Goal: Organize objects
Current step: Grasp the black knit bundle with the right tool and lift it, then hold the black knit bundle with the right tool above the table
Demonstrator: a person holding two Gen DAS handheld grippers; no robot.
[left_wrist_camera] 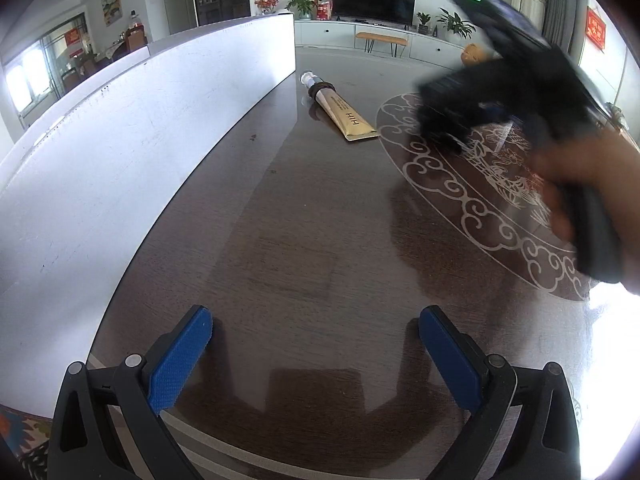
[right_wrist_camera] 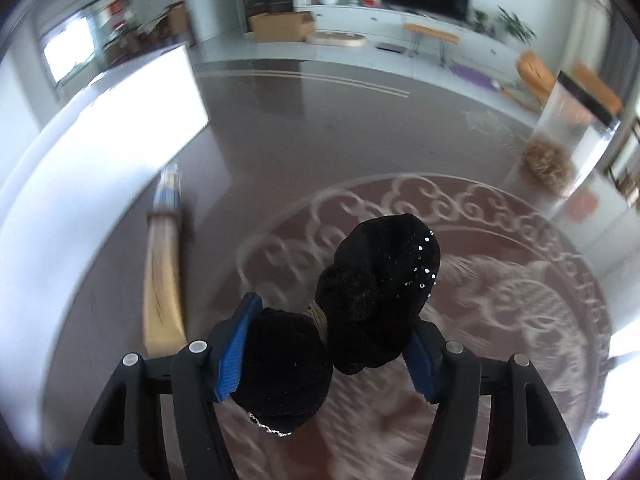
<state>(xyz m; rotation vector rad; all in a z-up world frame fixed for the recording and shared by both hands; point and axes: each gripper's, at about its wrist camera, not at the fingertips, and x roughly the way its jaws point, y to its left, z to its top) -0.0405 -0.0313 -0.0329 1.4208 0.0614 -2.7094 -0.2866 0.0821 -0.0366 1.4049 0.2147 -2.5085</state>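
My right gripper point(right_wrist_camera: 332, 344) is shut on a black velvet bow hair clip point(right_wrist_camera: 376, 292) with small rhinestones and holds it above the dark table. In the left wrist view the right gripper point(left_wrist_camera: 472, 120) shows blurred at the right, above the white cloud pattern, with the black bow point(left_wrist_camera: 444, 112) in it. A gold tube point(left_wrist_camera: 344, 114) with a silver cap lies on the table beside the white box point(left_wrist_camera: 132, 152); it also shows in the right wrist view point(right_wrist_camera: 164, 264). My left gripper point(left_wrist_camera: 316, 340) is open and empty, low over the table's near edge.
The white box point(right_wrist_camera: 120, 120) runs along the table's left side. A clear container point(right_wrist_camera: 560, 136) with straw-like filling stands at the far right. The dark table point(left_wrist_camera: 300, 220) has a round white ornament inlay point(left_wrist_camera: 480, 208) on its right half.
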